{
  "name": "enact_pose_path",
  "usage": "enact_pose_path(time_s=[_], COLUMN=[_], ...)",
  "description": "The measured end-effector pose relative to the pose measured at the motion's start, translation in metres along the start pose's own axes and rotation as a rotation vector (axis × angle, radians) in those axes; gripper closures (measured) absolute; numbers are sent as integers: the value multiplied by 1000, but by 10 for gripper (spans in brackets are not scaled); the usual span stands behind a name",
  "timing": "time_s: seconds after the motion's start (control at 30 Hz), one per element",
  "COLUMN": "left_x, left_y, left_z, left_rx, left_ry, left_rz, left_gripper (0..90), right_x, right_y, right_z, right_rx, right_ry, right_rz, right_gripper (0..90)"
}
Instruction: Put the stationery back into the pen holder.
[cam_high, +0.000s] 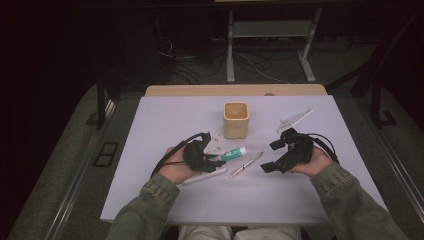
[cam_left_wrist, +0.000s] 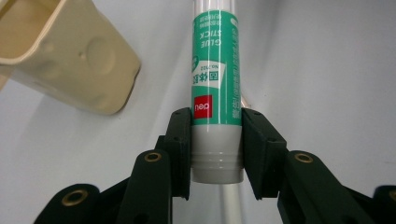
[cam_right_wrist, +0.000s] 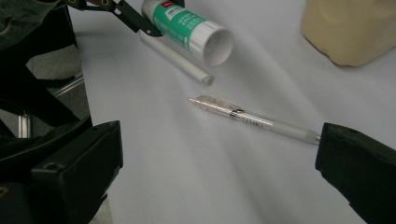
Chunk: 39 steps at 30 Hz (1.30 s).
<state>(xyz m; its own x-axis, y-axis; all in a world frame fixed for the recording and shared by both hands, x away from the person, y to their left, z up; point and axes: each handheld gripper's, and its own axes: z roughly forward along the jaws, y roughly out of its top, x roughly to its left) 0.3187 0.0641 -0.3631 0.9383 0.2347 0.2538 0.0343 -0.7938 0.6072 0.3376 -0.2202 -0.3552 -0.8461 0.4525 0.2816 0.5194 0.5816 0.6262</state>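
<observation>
The glue stick (cam_left_wrist: 215, 88) is clamped at its grey base between the jaws of the left gripper (cam_high: 214, 159), and is held near the middle of the table (cam_high: 165, 120), just in front of the beige cup (cam_high: 236, 120). The right gripper (cam_high: 274, 156) is held with its jaws spread wide and nothing between them. A clear pen (cam_right_wrist: 252, 120) is seen lying on the table between the two grippers, with a white stick (cam_right_wrist: 180, 58) lying beneath the glue stick.
</observation>
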Motion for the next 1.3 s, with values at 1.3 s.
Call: enact_pose_path(time_s=[1.3], left_x=[-12], left_y=[9], left_z=[13], left_rx=[-11], left_ry=[14], left_rz=[112], left_gripper=[641], right_x=[4], right_y=[61], right_z=[37], right_rx=[191], right_ry=[108], right_rz=[-99], right_gripper=[146])
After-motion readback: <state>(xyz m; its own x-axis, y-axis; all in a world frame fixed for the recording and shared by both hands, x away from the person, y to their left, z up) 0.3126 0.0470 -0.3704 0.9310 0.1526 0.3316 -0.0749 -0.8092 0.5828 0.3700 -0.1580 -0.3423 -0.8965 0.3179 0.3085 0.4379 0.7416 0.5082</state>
